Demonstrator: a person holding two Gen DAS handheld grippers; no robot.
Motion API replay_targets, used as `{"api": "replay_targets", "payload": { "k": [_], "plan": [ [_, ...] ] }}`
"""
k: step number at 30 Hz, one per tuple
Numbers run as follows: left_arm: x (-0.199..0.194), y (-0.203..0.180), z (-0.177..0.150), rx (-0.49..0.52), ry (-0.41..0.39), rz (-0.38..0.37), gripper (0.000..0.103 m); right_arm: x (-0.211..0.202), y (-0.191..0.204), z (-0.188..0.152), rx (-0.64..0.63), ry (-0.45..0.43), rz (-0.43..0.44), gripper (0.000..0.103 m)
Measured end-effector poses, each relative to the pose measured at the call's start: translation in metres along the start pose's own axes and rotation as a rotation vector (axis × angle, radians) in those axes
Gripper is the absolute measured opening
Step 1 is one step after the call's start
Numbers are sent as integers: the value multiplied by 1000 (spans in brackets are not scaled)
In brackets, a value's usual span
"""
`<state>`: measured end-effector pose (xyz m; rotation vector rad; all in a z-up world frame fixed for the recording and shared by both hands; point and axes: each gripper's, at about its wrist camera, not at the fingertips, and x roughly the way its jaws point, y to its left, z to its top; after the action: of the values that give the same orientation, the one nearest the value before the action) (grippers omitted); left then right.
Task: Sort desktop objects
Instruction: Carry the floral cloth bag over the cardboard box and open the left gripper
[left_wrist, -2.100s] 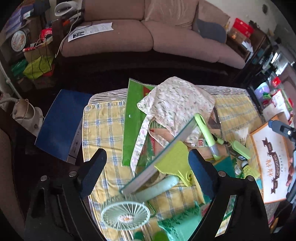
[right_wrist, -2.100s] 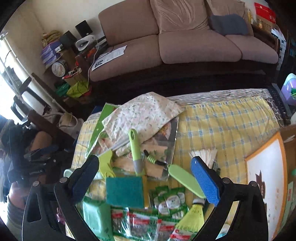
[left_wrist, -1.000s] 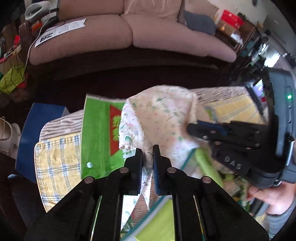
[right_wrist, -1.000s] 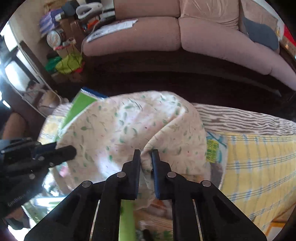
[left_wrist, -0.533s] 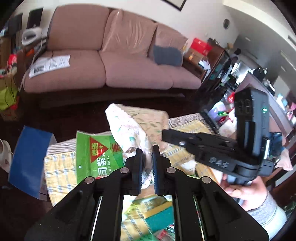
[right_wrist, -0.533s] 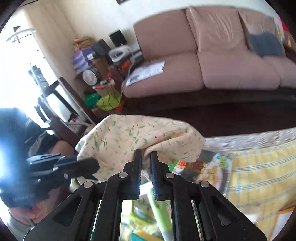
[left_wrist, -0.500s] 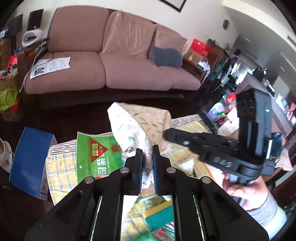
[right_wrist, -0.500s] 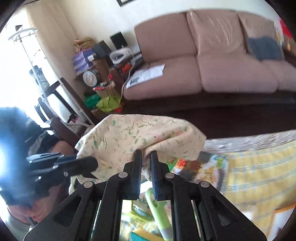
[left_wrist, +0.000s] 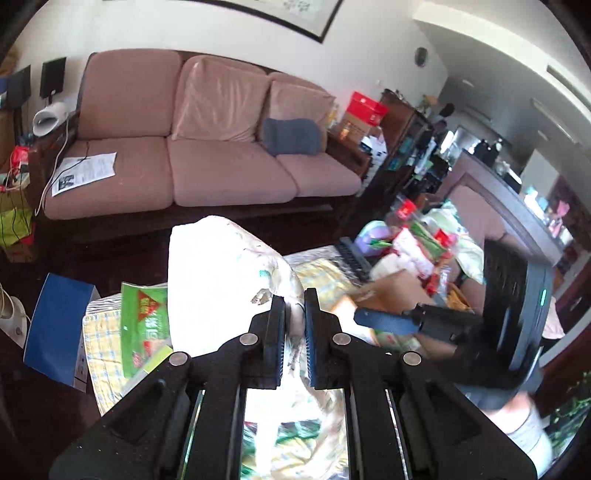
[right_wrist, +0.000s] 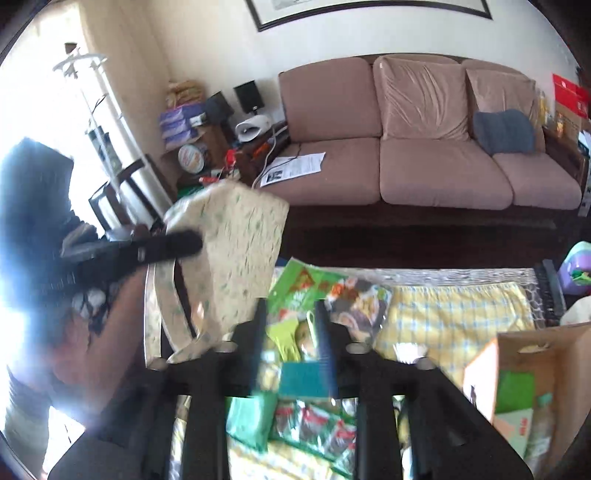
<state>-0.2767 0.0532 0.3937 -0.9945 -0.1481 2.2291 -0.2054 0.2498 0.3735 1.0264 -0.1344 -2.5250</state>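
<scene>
So the sofa (right_wrist: 424, 158) sits behind the counter (right_wrist: 454, 314). Snack packets (right_wrist: 314, 424) lie on the counter's near side, with the cardboard box (right_wrist: 524, 387) to their right.

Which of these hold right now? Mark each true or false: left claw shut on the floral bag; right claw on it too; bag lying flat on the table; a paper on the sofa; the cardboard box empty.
1. The left claw is shut on the floral cloth bag. True.
2. The right claw is clamped on the bag too. False: its jaws stand apart with nothing between them, and the bag is off to its left.
3. The bag lies flat on the table. False: it hangs in the air from the left claw, strap dangling.
4. A printed sheet of paper lies on the sofa. True.
5. The cardboard box is empty. False: green packets show inside it.
</scene>
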Motion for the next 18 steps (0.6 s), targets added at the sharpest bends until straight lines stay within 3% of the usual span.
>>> {"api": "replay_targets", "payload": {
  "k": [2, 4, 7, 10, 14, 18],
  "plan": [
    [-11, -24, -1, 4, -3, -11, 9, -22, 7, -21, -51, -11, -44, 71],
    [-19, -47, -4, 7, 2, -21, 9, -41, 8, -41, -69, -16, -71, 71],
    [-24, -87, -11, 41, 16, -32, 9, -74, -3, -66, -11, -21, -41, 71],
    [-21, -128, -18, 70, 34, -44, 9, -119, -17, -77, 50, -57, -10, 71],
    [-4, -182, -27, 83, 63, -65, 9, -169, -26, -83, 74, -85, 42, 80],
    [18, -228, -37, 90, 94, -100, 9, -203, -31, -98, 34, -88, -5, 84]
  ]
}}
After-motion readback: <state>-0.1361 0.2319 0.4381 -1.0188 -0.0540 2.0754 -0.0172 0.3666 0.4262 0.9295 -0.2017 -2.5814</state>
